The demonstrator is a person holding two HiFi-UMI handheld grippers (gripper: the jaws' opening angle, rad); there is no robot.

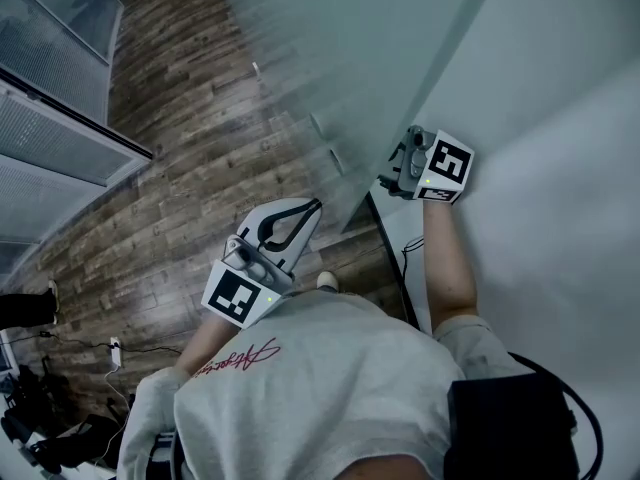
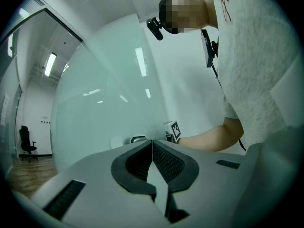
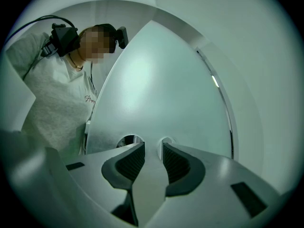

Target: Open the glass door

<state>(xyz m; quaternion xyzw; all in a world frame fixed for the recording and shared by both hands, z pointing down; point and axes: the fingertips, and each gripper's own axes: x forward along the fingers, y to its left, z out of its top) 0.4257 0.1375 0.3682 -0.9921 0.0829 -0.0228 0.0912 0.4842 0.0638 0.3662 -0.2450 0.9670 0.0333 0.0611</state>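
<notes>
The glass door (image 1: 300, 68) is seen at 12 o'clock in the head view; its opening is judged barely begun. The right claw (image 1: 395, 173) is held wide beside its edge at 2 o'clock, nothing gripped. The left claw (image 1: 305, 213), at 7 o'clock, is pressed together, empty.

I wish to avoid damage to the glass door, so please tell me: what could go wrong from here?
1. The right tongs stand open at the glass door, pressing on nothing; a pull now would probably move nothing.
2. The glass looks smooth, with only a small round fitting close by, so a grip may slip.
3. The left tongs are shut and empty, so they may not catch the door quickly.
</notes>
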